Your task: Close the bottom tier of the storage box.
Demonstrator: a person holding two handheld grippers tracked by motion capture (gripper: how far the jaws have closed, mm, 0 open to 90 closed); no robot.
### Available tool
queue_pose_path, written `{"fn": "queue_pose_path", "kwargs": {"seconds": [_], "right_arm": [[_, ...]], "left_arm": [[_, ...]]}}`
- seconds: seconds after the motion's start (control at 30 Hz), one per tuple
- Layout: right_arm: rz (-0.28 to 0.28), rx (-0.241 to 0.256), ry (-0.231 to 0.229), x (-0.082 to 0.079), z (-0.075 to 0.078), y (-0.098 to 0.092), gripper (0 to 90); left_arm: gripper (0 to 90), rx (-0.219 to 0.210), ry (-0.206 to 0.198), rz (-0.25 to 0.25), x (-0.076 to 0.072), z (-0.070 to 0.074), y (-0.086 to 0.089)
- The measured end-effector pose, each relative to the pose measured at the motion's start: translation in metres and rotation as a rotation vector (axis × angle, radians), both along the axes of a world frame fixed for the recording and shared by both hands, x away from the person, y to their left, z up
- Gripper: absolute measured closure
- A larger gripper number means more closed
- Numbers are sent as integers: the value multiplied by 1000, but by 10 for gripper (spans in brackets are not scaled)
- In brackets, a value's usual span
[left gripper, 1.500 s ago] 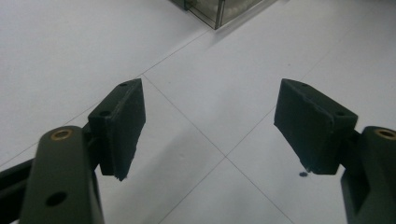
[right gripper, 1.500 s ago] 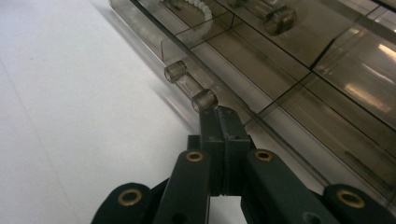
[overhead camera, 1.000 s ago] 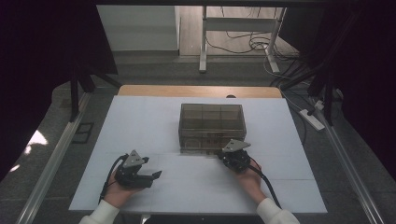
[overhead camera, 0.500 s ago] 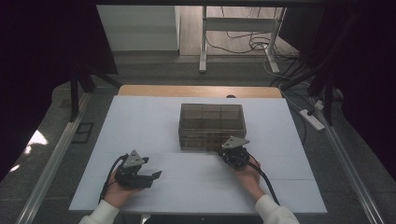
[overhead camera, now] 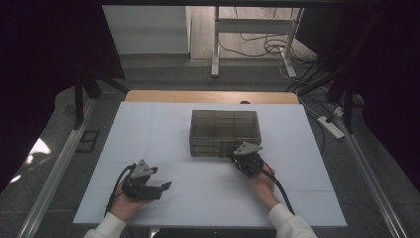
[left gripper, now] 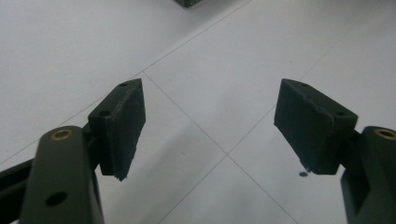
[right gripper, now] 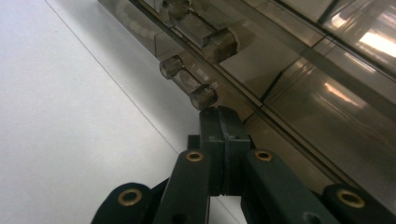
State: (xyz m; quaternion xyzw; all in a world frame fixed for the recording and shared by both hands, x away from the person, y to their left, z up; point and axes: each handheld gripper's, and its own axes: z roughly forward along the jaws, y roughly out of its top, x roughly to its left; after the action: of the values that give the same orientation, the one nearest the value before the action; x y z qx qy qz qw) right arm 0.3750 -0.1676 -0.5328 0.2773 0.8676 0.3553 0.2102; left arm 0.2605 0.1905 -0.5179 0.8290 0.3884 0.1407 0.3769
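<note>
A smoked, see-through drawer box [overhead camera: 225,130] stands mid-table. My right gripper [overhead camera: 240,156] is at the box's front right corner. In the right gripper view its jaws are pressed together with nothing between them, and the right gripper [right gripper: 219,113] tips sit just under a clear bar handle [right gripper: 187,83] on a drawer front. A second handle [right gripper: 201,31] is above it. My left gripper [overhead camera: 161,179] rests low on the table's near left, pointing right. The left gripper [left gripper: 210,126] jaws are spread wide over bare white table.
The white table top [overhead camera: 158,134] has thin seam lines across it. A wooden strip [overhead camera: 148,95] runs along its far edge. A power strip [overhead camera: 331,127] and cables lie on the floor at the right. A corner of the box [left gripper: 189,2] shows in the left gripper view.
My right gripper has edged slightly forward to the front of the box. The left gripper has stayed where it was.
</note>
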Motion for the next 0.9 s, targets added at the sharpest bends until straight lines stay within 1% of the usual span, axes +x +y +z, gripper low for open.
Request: {"fn": "queue_pose_path", "kwargs": {"seconds": [0.23, 0.5, 0.7, 0.8, 0.87, 0.9], "right_arm": [[1, 3, -1, 3, 0, 0, 894], [-1, 4, -5, 3, 0, 0, 893], [1, 6, 0, 1, 4, -6, 893], [2, 29, 3, -1, 7, -11, 893], [17, 55, 17, -4, 10, -15, 893], [24, 62, 16, -5, 10, -16, 893]], "left_arm": [[257, 1, 0, -1, 0, 0, 0], [257, 1, -2, 1, 0, 0, 1], [257, 0, -3, 1, 0, 0, 2], [257, -1, -2, 3, 0, 0, 3], [257, -2, 0, 4, 0, -1, 3], [256, -1, 0, 5, 0, -1, 3]]}}
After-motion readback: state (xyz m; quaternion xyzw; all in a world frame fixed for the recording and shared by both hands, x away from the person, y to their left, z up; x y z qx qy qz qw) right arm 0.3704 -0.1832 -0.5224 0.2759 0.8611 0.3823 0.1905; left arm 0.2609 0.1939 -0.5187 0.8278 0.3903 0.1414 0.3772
